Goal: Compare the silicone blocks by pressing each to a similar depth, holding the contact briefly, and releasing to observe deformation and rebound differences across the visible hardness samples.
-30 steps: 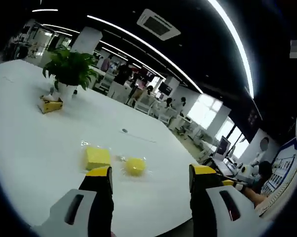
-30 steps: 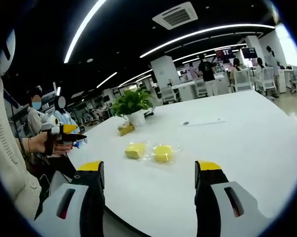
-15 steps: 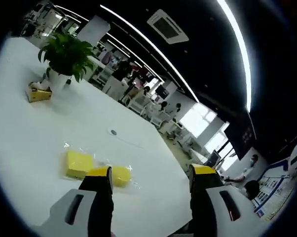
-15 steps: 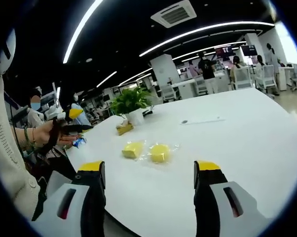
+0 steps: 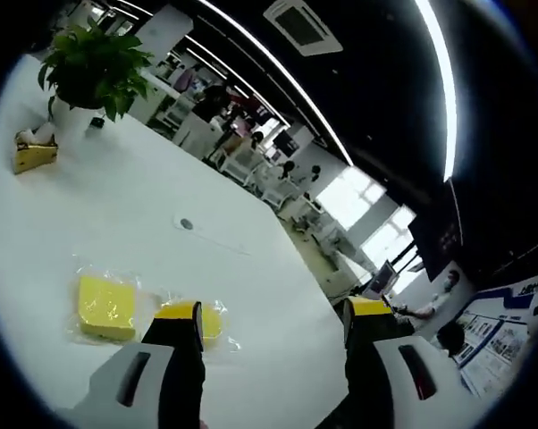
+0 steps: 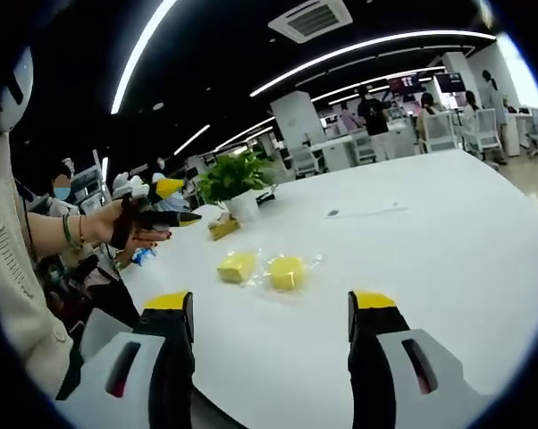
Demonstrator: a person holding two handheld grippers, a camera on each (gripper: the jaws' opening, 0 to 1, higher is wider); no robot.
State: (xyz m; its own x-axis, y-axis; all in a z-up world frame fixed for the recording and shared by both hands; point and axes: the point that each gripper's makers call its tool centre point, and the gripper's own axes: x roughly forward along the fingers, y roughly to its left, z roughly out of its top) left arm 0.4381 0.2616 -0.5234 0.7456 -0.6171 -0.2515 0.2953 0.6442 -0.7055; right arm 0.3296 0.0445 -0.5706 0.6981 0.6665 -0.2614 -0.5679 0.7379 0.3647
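Note:
Two yellow silicone blocks lie in clear wrappers on the white table point(image 6: 430, 241). The square block point(image 5: 106, 307) is left of the round block point(image 5: 212, 323), which is partly hidden behind my left gripper's near jaw. My left gripper point(image 5: 273, 313) is open and empty, above the table's near edge. In the right gripper view the square block point(image 6: 236, 266) and round block point(image 6: 287, 272) sit side by side ahead of my right gripper point(image 6: 271, 302), which is open and empty. A hand holds the left gripper point(image 6: 166, 204) in the air at the left, apart from the blocks.
A potted plant point(image 6: 234, 181) stands at the far side of the table, with a small yellow object point(image 6: 222, 229) beside it. A small dark disc with a thin cable point(image 5: 186, 224) lies beyond the blocks. People sit and stand at desks in the background.
The hand with the left gripper has risen and moved toward the table. The left gripper view has swung, so the blocks sit lower and further left. The blocks have not moved.

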